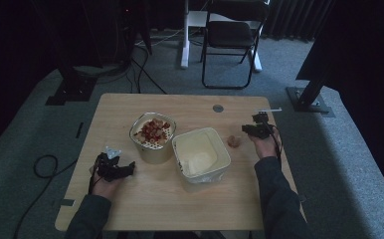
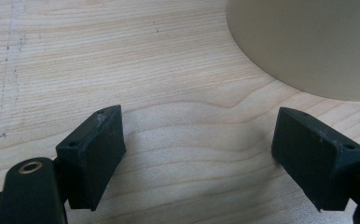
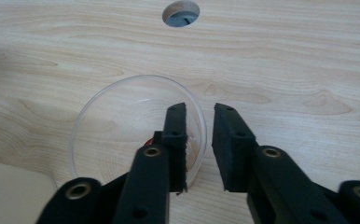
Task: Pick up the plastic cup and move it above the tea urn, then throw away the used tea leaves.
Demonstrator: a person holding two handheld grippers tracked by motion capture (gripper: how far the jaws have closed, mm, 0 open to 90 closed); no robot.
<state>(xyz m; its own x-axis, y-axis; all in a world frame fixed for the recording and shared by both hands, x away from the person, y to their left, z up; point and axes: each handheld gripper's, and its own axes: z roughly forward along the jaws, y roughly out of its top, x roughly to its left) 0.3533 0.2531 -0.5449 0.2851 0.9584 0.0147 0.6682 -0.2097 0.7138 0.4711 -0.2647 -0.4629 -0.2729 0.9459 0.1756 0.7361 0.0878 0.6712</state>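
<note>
The right gripper (image 3: 199, 140) has its 2 jaws close together with a narrow gap between them, straddling the near rim of a clear dish (image 3: 122, 126): 1 jaw sits inside the rim, the other outside. Whether the pads already press on the rim I cannot tell. A small red bit shows in the dish by the inner jaw. In the high view the right gripper (image 1: 256, 129) lies at the right of the table, and a pale reddish lump marks the dish (image 1: 234, 142) just left of it. The right hand (image 1: 266, 147) holds the gripper from the near side, forearm running in from the bottom edge in a dark sleeve.

The left gripper (image 2: 199, 154) has its jaws spread wide over bare wood, with nothing between them. A beige tub (image 2: 308, 42) curves in ahead of it. From above, the left gripper (image 1: 114, 167) rests low at the near left, pointing right toward that tub (image 1: 153, 137), which holds red and pale pieces. Just right of the tub stands a square box (image 1: 201, 154), cream and empty inside.

The table (image 1: 180, 199) is light wood with a round hole (image 1: 218, 108) at the far side. Beyond it are grey carpet, a folding chair (image 1: 232, 40), cables and dark stands.
</note>
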